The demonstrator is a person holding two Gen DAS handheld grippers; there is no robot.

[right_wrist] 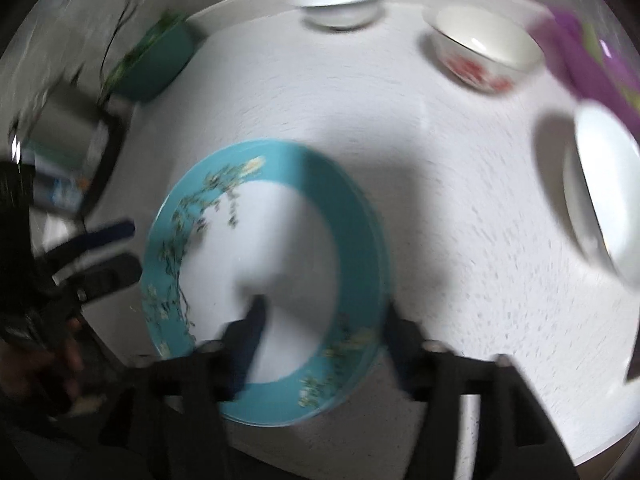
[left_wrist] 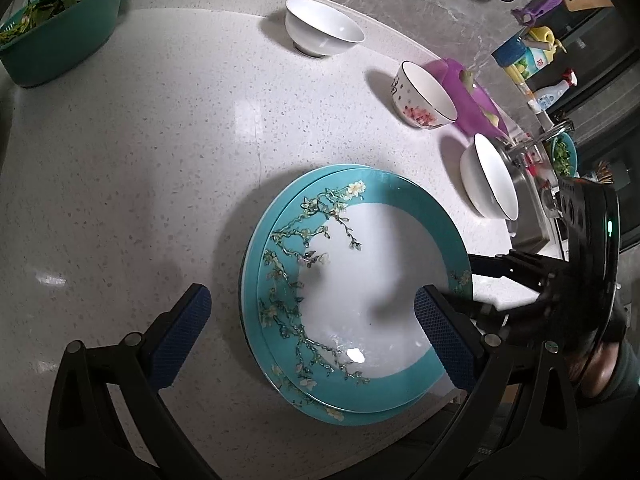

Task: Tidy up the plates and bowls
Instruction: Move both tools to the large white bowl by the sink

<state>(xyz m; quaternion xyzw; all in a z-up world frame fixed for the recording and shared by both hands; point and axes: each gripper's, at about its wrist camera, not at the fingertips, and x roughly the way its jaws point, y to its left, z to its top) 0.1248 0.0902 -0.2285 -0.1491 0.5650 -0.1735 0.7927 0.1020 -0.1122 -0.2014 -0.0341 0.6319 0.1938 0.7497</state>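
Two teal plates (left_wrist: 360, 300) with a blossom pattern lie stacked on the white speckled counter (left_wrist: 160, 140). My left gripper (left_wrist: 312, 304) is open above them, one finger over the counter left of the stack and the other over its right side. My right gripper (right_wrist: 324, 324) is open in a blurred view, its fingers straddling the plates' (right_wrist: 352, 240) near right rim without pressing on it. It also shows as the right gripper (left_wrist: 480, 288) at the stack's right edge. A plain white bowl (left_wrist: 324, 28), a floral bowl (left_wrist: 424, 96) and a dark-rimmed white bowl (left_wrist: 488, 180) stand apart behind.
A teal basin of greens (left_wrist: 56, 40) sits at the far left. A purple cutting board (left_wrist: 472, 100), bottles (left_wrist: 520, 56) and a sink with a faucet (left_wrist: 532, 160) line the right. The counter's front edge runs just below the plates.
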